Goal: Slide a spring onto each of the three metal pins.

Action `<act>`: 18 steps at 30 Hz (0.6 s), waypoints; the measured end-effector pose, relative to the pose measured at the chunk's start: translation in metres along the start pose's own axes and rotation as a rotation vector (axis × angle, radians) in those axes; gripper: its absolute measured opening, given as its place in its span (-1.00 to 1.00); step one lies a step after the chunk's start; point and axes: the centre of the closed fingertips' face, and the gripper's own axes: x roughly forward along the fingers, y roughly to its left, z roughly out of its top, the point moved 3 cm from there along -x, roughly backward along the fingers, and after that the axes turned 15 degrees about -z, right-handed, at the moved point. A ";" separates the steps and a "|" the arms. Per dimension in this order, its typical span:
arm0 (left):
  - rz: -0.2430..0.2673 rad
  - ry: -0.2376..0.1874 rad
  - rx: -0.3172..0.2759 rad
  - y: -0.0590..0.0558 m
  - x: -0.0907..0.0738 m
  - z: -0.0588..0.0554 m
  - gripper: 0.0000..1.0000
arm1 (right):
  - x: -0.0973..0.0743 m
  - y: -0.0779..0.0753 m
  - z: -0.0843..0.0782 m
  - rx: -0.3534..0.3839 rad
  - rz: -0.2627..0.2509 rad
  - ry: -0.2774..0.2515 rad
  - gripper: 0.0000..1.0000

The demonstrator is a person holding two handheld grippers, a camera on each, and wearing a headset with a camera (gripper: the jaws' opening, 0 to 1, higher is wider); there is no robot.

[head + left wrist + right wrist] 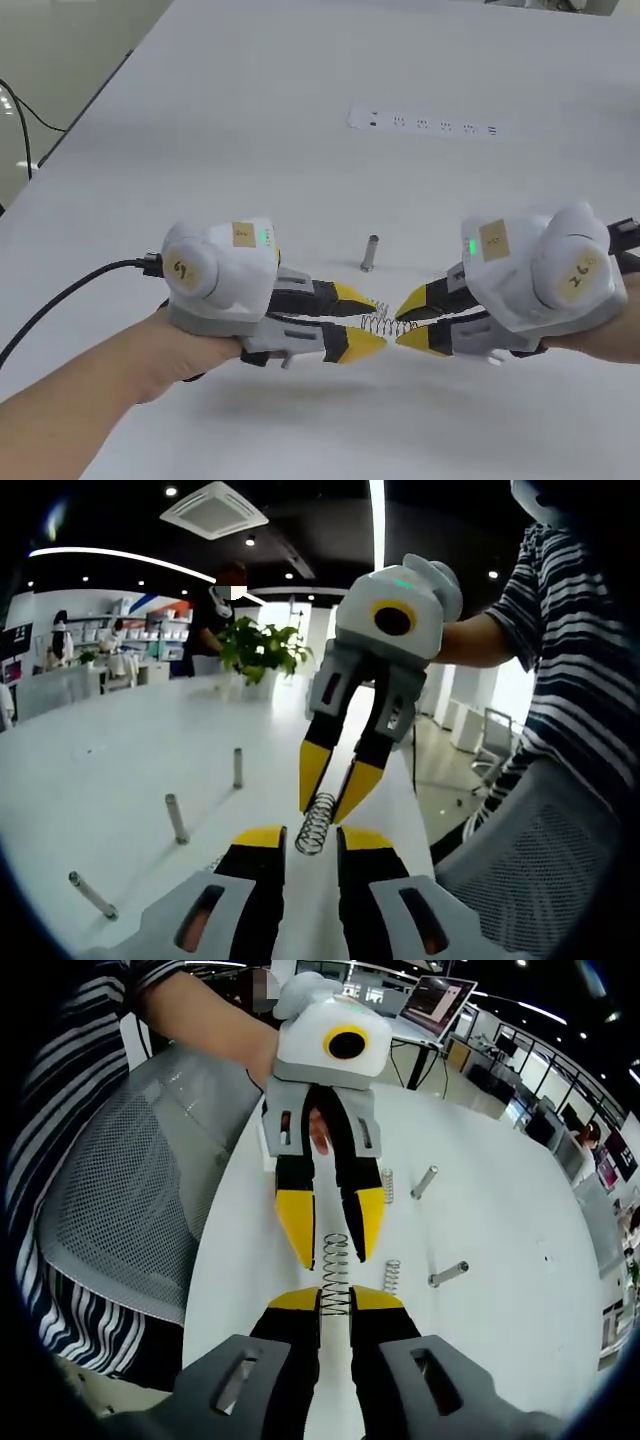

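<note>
In the head view, your left claw (368,320) and right claw (405,325) meet tip to tip above the worktop (250,120). A spring (388,321) runs between them, and one pin (369,253) stands just behind.

In the left gripper view, your left claw (312,842) is partly open with the spring's near end loose between its jaws. Three pins (238,768) (177,818) (92,895) sit to the left.

In the right gripper view, your right claw (336,1305) is pinched closed on the spring. Two more springs (388,1186) (392,1274) lie on the worktop near two of the pins.
</note>
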 end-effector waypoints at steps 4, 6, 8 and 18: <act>-0.005 0.004 0.008 -0.001 0.001 0.001 -0.76 | -0.002 -0.001 0.002 0.007 -0.002 -0.009 -0.85; -0.004 -0.001 0.009 -0.001 0.002 0.002 -0.83 | -0.002 -0.001 0.002 0.004 -0.005 -0.009 -0.85; -0.006 0.006 0.014 -0.002 0.004 0.000 -0.86 | -0.003 -0.001 0.002 0.009 -0.002 -0.006 -0.85; -0.033 0.011 0.025 -0.007 0.005 0.000 -0.94 | -0.005 0.003 0.000 0.008 0.001 -0.011 -0.85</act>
